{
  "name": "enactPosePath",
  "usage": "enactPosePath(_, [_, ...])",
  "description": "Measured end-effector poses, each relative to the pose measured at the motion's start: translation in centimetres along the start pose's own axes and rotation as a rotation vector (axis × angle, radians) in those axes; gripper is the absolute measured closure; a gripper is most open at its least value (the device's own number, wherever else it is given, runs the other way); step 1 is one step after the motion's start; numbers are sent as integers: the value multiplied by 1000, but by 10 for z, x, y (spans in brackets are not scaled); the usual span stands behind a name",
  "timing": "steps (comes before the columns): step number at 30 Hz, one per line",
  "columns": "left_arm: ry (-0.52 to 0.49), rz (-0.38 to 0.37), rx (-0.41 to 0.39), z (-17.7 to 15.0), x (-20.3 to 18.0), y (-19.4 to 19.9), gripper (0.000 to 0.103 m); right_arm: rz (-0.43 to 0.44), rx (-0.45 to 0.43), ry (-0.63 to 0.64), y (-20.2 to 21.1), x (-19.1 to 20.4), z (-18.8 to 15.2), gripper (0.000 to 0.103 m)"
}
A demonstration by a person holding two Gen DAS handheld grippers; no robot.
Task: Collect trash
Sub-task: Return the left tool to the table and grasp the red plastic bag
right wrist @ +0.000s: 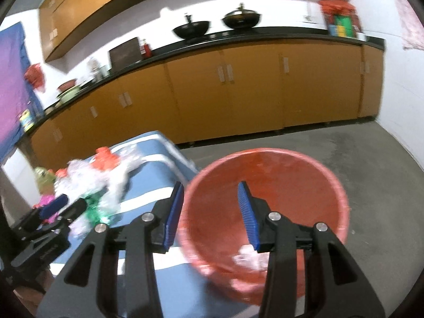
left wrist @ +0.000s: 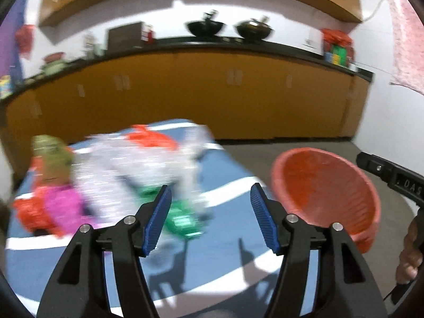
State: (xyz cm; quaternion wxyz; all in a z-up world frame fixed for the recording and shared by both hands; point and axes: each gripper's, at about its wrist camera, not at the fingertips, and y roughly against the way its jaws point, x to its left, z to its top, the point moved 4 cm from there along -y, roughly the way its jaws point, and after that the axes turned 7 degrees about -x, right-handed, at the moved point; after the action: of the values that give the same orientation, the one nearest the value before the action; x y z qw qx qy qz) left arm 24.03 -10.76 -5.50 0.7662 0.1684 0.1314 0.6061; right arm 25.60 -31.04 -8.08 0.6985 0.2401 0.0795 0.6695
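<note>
left tool (left wrist: 210,201) (empty) over trash (left wrist: 137,167)

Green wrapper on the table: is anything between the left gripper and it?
Nothing visible. The open left gripper faces the green wrapper directly; clear plastic lies behind it, and the red basket sits off to the right.

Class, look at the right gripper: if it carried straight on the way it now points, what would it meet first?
Most likely the red basket: the open right gripper points into its mouth, with some white trash at the bottom. Depth is hard to judge.
</note>
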Motion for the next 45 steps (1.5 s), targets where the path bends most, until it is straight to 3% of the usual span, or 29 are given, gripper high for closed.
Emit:
enactPosePath(8, [38, 262, -26, -23, 107, 32, 33, 125, 63, 84, -39, 93, -16, 60])
enactPosePath(14, [121, 384, -8, -43, 179, 36, 30, 162, 111, 149, -74, 140, -27, 60])
enactPosePath(19, [184, 439, 3, -54, 224, 35, 25, 159, 168, 179, -110, 164, -35, 59])
enactPosePath(21, [208, 453, 8, -57, 236, 35, 23, 141, 180, 207, -121, 170, -39, 55])
enactPosePath(29, [225, 462, 15, -62, 260, 30, 15, 108, 244, 213, -153, 171, -47, 55])
enactPosePath(30, [229, 456, 16, -61, 263, 27, 15, 108, 252, 213, -156, 171, -48, 57])
enactPosePath(34, [219, 447, 26, -58, 265, 19, 11, 122, 276, 217, -161, 171, -51, 86])
enactPosePath(39, [173, 427, 44, -58, 260, 11, 10, 122, 240, 204, -155, 168, -47, 94])
enactPosePath(45, [155, 372, 83, -60, 257, 0, 10, 126, 229, 205, -148, 166, -47, 94])
